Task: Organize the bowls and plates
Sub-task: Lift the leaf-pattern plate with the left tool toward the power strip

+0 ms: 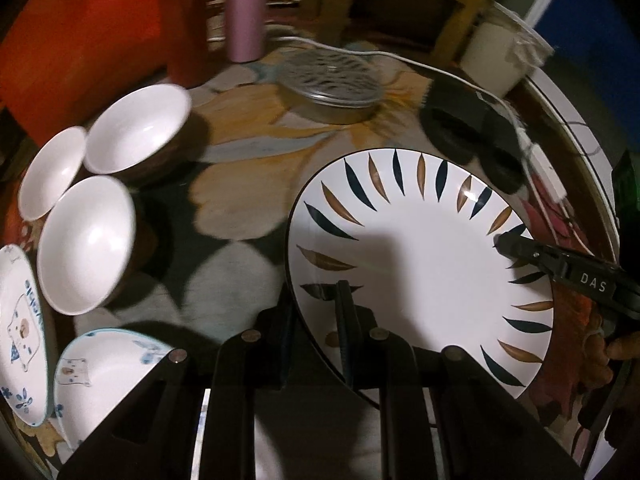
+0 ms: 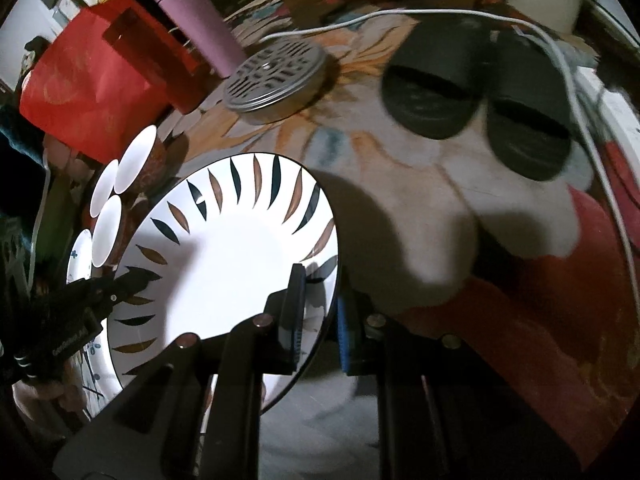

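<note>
Your left gripper (image 1: 316,336) is clamping the near-left rim of the leaf-pattern plate (image 1: 424,264), one finger over the rim, one under it; jaws closed tight on the edge. Your right gripper (image 2: 318,316) is pinching the opposite rim the same way, blue-padded finger outside, black finger on the white face. The plate is hanging between the two grips, tilted, its underside clear of the floral tablecloth (image 1: 240,184).

Left of your left fingers, two bear-print dishes (image 1: 20,332) are sitting side by side at the table edge. Just beyond them, three white bowls (image 1: 86,244) are clustering together, rims nearly touching.

Ahead of your right fingers, a pair of dark sunglasses (image 2: 472,104) is lying on the cloth, a white cable (image 2: 580,128) running over it. Further ahead of both grippers, a round metal grille lid (image 1: 332,84) is resting flat. Beyond that, a pink tumbler (image 1: 246,8) is standing upright beside a red box (image 2: 88,92), and a cream pot (image 1: 500,56) is sitting far right of the fingers
</note>
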A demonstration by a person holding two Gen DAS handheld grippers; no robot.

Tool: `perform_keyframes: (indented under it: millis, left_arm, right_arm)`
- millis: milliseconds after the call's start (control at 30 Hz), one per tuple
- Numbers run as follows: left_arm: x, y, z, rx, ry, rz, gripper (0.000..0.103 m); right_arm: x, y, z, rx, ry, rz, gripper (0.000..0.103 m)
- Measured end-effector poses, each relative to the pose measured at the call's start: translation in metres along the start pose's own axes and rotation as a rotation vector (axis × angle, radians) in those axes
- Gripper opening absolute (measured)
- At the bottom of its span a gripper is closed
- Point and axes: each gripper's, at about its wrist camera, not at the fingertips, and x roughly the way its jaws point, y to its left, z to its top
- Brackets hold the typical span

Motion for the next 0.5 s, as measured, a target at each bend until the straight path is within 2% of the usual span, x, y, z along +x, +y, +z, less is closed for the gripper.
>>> perform_keyframes:
  millis: [500]
  left_arm:
    - [0.032, -0.131, -0.008, 0.156, 0.052, -0.124, 0.018]
  right_arm:
    - [-0.069, -0.107, -0.051, 0.155, -0.028, -0.127, 0.015]
